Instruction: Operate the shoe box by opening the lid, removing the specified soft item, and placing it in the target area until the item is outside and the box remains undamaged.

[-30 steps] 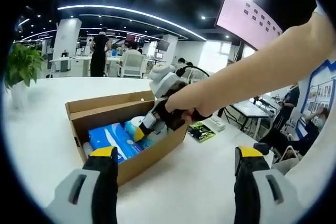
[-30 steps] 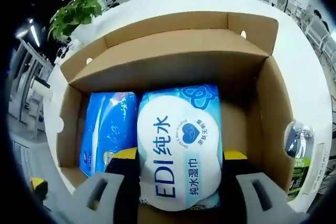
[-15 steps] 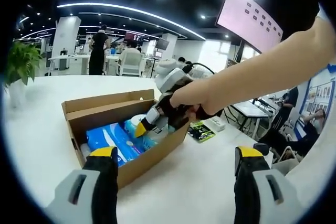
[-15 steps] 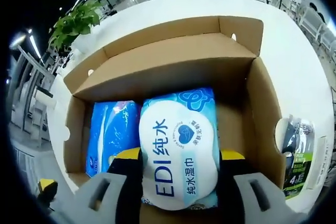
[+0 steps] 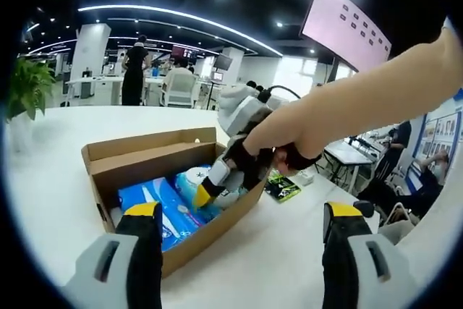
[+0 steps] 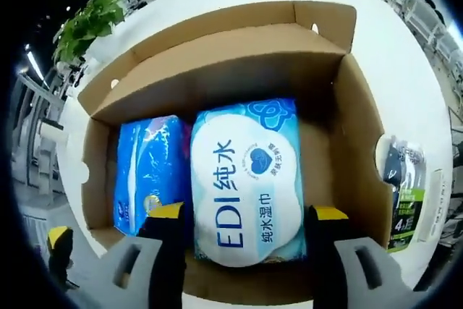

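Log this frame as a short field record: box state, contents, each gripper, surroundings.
box: cardboard shoe box, lid open, on white table
contents: EDI wet wipes pack beside blue pack
right gripper: inside the box, jaws either side of the wet wipes pack, contact not clear
left gripper: open, above the table, holding nothing
outside box: green-and-black packet, potted plant

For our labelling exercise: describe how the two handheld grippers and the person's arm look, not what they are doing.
Left gripper: light grey bodies, black fingers, yellow tips. Right gripper: the same grey, black and yellow; in the left gripper view it carries a white housing with a black cable. The forearm is bare, no sleeve visible.
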The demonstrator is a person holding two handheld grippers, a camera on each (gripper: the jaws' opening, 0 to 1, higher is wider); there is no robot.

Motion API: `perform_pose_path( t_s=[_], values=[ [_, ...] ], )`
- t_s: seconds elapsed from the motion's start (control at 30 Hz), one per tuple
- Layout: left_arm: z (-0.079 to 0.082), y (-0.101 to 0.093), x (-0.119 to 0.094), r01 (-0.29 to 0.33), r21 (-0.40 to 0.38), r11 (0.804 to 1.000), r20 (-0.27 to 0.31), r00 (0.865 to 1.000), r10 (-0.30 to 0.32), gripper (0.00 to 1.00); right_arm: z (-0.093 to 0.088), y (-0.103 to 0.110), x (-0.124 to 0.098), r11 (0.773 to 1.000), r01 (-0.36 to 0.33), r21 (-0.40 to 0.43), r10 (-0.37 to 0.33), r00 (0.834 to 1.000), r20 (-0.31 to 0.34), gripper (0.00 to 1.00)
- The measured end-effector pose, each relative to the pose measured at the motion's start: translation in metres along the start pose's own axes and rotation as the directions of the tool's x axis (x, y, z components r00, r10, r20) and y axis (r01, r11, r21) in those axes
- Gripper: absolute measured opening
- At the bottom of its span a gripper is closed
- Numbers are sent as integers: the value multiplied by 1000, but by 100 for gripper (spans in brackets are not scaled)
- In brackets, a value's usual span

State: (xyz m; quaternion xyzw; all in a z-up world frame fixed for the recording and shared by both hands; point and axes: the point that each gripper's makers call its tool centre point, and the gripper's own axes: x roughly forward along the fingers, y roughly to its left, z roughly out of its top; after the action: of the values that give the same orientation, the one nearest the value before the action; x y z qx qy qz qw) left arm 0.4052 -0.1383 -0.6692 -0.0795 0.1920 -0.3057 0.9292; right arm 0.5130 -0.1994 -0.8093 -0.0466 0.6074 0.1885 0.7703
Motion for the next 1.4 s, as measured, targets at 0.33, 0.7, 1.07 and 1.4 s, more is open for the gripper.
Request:
perform_pose_path(
  t_s=[0.33,0.7,1.07,1.4],
  values=[
    [-6,-4,1,6,-5,1000,-12,1000,-6,93,-1,2,16,987,129,-98,-134,990,-53,69],
    [-6,-6,0,12,-4,1000,-13,1000,-12,92,7,-1,7,996,-15,-91,16,1000,11,61],
    [-11,-6,-6,8,-10,1000,-22,1000,-9,92,24,16,-12,983,-168,70,159,981,115,59],
    [-14,-15,-3,26,-13,1000,-29,999,-26,92,33,11,-32,987,-162,-1,160,972,173,57]
  ],
)
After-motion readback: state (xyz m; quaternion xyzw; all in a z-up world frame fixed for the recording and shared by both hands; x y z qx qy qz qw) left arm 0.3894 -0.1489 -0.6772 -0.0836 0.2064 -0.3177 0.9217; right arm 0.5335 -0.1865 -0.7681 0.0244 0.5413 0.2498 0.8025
